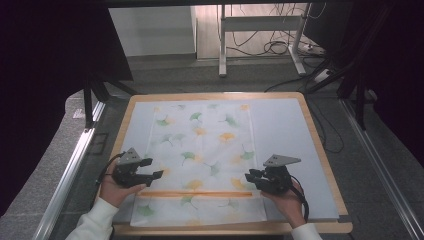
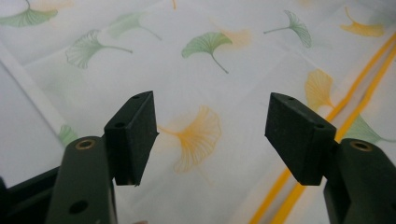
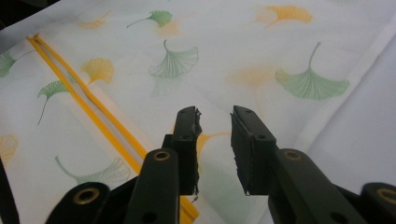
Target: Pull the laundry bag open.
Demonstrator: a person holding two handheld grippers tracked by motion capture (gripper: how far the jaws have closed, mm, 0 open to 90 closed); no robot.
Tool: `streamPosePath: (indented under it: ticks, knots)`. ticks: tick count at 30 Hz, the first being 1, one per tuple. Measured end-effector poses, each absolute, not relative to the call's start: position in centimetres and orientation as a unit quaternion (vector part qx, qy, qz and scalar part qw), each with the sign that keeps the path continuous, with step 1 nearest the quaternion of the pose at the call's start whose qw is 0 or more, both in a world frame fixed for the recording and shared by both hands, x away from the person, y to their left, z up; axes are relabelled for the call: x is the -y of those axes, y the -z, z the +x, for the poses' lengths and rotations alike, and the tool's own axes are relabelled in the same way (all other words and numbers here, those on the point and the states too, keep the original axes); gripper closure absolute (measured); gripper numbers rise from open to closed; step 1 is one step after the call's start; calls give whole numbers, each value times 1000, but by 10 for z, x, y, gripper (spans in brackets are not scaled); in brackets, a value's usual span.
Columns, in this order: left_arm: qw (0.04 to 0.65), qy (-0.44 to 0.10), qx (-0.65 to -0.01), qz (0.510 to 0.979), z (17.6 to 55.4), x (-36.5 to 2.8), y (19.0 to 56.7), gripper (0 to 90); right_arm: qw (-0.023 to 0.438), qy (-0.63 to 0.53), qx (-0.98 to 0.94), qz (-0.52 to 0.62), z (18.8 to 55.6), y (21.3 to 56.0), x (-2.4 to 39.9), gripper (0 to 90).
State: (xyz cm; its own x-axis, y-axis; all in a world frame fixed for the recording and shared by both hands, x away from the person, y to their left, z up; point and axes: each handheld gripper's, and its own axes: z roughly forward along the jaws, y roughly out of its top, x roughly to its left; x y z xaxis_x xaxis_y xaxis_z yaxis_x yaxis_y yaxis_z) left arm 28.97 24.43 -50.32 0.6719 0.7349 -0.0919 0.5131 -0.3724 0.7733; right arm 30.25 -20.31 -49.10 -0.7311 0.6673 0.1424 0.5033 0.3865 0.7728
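The left gripper (image 1: 156, 168) has its black fingers (image 2: 133, 133) spread wide with nothing between them. The right gripper (image 1: 250, 177) has its fingers (image 3: 254, 144) only a narrow gap apart, also empty. Both hang just above the thin white cloth printed with green and orange ginkgo leaves (image 1: 205, 145), one at each side edge near the person's end.

The cloth lies flat on the pale grey mat of the wooden bench (image 1: 285, 125). Its near portion is folded over, so the orange hem stripe (image 1: 195, 193) runs across between the two grippers.

The risk, as I judge it, is the loose fold. If a finger catches the thin fabric, it could drag the flap askew or wrinkle it. Gripping at uneven points would skew any further fold.
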Motion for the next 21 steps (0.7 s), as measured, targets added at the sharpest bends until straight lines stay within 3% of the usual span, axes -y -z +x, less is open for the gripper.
streamPosePath:
  ticks: [3,8,21]
  knots:
    - [406,-140,-378,820,296,-238,505,330,103,-423,-824,363,310,490,199,584]
    - [407,-145,-377,819,303,-235,507,319,111,-420,-815,383,319,489,203,505]
    - [395,-163,-379,821,305,-239,514,296,143,-416,-776,453,326,499,254,439]
